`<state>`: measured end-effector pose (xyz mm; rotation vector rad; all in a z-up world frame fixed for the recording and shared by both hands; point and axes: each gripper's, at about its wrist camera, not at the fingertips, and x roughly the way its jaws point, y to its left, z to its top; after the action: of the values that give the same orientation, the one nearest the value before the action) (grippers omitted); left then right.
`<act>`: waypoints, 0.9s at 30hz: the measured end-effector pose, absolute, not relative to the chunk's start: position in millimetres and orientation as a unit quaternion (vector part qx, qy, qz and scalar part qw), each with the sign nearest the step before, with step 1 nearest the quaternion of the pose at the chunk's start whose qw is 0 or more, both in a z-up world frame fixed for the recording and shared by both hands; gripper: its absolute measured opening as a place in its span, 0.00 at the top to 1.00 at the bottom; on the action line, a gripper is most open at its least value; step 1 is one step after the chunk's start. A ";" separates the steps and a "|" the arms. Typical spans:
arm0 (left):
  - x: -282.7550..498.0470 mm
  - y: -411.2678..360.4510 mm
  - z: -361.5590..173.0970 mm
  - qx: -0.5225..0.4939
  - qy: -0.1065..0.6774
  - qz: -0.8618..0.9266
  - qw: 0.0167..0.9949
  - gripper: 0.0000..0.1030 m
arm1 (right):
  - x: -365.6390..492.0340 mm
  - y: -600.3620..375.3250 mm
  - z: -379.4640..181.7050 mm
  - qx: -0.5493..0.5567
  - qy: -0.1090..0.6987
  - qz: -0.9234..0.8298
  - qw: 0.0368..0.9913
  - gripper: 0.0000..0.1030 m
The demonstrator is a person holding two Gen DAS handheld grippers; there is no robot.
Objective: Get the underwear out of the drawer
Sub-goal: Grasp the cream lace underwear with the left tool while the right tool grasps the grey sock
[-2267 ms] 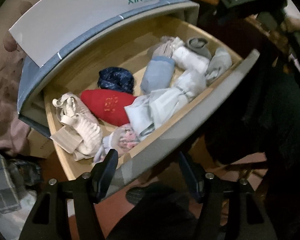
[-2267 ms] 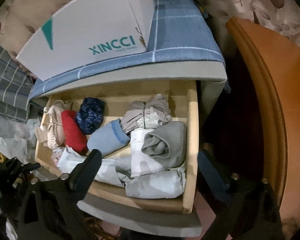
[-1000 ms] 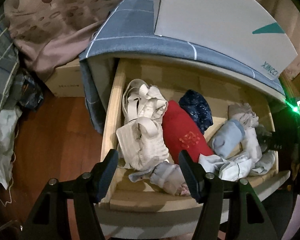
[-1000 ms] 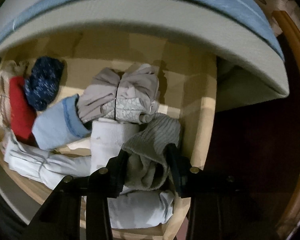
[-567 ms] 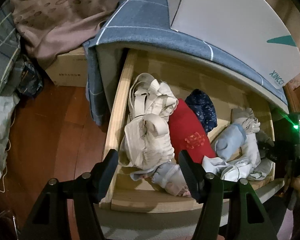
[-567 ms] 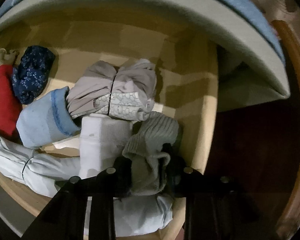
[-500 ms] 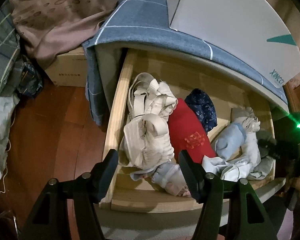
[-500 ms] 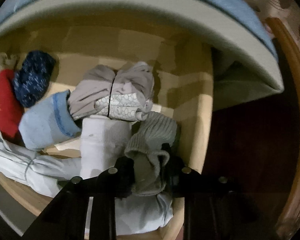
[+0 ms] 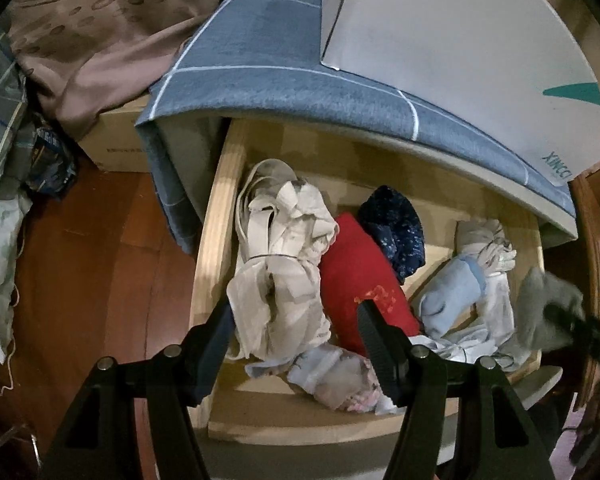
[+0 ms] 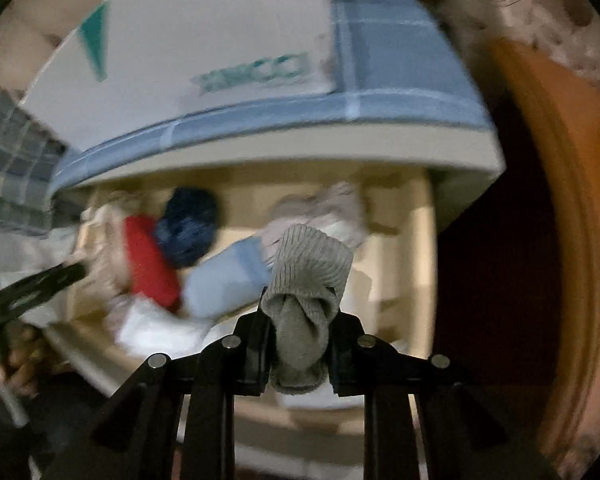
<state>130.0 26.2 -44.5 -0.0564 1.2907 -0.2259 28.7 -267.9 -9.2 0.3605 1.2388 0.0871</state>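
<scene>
- Right tongs (image 10: pixel 299 334): closed tight on grey ribbed underwear roll (image 10: pixel 306 280), pads pressing both its sides.
- Roll sits above the drawer (image 9: pixel 214 240), over its right end, clear of the other bundles.
- Left tongs (image 9: pixel 296 342): spread wide, empty, above cream bundle (image 9: pixel 278 280) and red roll (image 9: pixel 360 280).

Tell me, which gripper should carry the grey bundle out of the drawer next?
The right gripper. Its jaws are already shut on the grey bundle, lifted above the drawer. The left gripper is open and empty, hovering over the cream bundle at the other end.
</scene>
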 end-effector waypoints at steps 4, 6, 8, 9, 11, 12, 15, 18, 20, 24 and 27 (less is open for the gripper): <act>137.0 20.5 -52.5 -0.012 0.615 -0.107 0.781 0.38 | 27.1 -251.0 -13.7 0.171 0.596 0.064 0.782 0.81; 140.8 18.5 -59.5 -0.007 0.624 -0.104 0.775 0.37 | 27.2 -244.7 -30.5 0.171 0.606 0.069 0.774 0.81; 144.9 16.4 -69.6 0.004 0.635 -0.093 0.767 0.37 | 25.8 -242.8 -36.5 0.177 0.611 0.073 0.768 0.81; 146.4 15.4 -73.7 0.011 0.637 -0.086 0.766 0.38 | 26.3 -241.6 -39.8 0.176 0.611 0.074 0.768 0.81; 149.4 11.4 -75.7 0.024 0.632 -0.083 0.770 0.37 | 21.9 -239.5 -42.5 0.173 0.608 0.078 0.771 0.80; 150.9 9.8 -76.7 0.027 0.633 -0.082 0.770 0.37 | 23.3 -239.0 -43.7 0.173 0.608 0.080 0.770 0.80; 156.0 5.4 -83.6 0.030 0.637 -0.074 0.766 0.37 | 23.1 -241.3 -49.0 0.178 0.610 0.084 0.768 0.79; 158.0 2.4 -94.1 0.029 0.649 -0.068 0.757 0.37 | 24.0 -239.2 -52.2 0.185 0.611 0.088 0.764 0.78; 158.5 0.2 -101.2 0.030 0.657 -0.062 0.751 0.37 | 24.3 -235.7 -52.4 0.181 0.611 0.091 0.765 0.77; 160.4 -4.1 -104.4 0.033 0.657 -0.057 0.751 0.37 | 25.3 -231.1 -53.3 0.179 0.613 0.095 0.763 0.77; 162.7 -7.1 -105.2 0.030 0.656 -0.058 0.752 0.37 | 26.5 -229.3 -54.4 0.183 0.614 0.097 0.762 0.76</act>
<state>162.7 -7.1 -105.2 0.0660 1.4329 -0.1260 26.6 -229.3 -54.4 0.3975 1.3363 0.2114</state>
